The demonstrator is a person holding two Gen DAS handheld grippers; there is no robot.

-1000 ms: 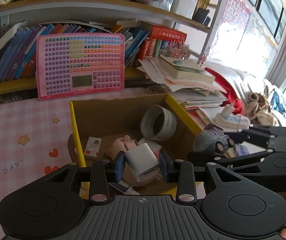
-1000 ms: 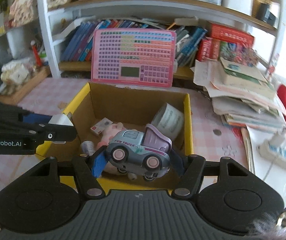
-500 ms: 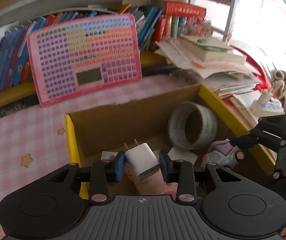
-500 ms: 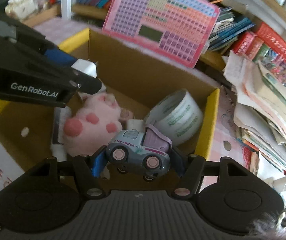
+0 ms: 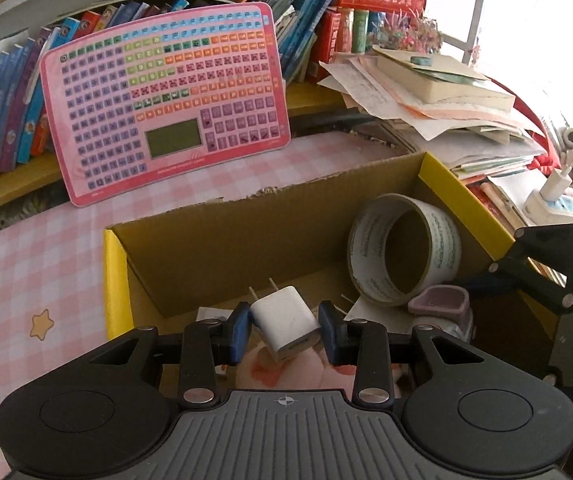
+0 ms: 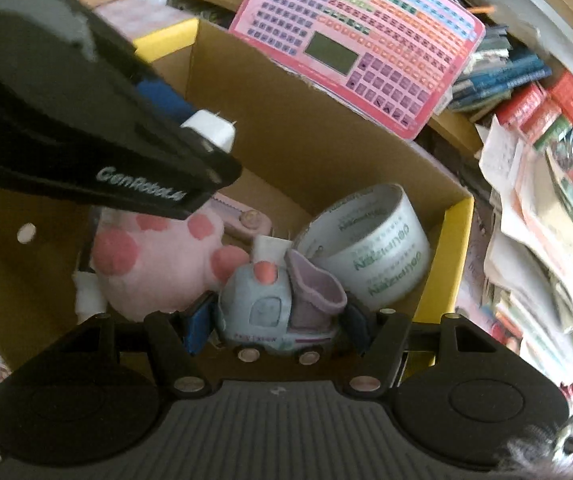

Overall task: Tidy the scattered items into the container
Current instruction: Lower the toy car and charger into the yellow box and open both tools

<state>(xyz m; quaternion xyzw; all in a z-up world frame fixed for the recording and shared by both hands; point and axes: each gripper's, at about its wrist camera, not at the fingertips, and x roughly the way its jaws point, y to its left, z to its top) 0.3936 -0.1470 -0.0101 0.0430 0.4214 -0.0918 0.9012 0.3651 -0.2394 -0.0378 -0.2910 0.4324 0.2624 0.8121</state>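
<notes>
Your left tool (image 5: 284, 330) is clamped on a white charger plug (image 5: 284, 325), held tilted with its prongs pointing up and away, over the near part of the cardboard box (image 5: 222, 248). Your right tool (image 6: 276, 326) is clamped on a toy truck (image 6: 276, 308), gripped by its ends and hanging low inside the same box, just beside the tape roll (image 6: 370, 256) and the pink plush toy (image 6: 154, 258).

Both items are over the container; the release is not yet done.

Hazards from this position:

- Tool collision. The two tools are close together inside one box; the left tool crosses the upper left of the right wrist view. Opening or withdrawing both at once could knock one against the other.
- Bounce-out. The charger plug hangs over the plush toy near the front wall. Released from there, it may roll off the soft surface toward the rim.
- Snagging. The truck's raised purple bed sits near the tape roll; pulling the right tool out sideways could drag either item.
- Box shift. Pressing a tool against the yellow-edged wall may slide the box on the pink checked surface (image 5: 26, 264).
</notes>
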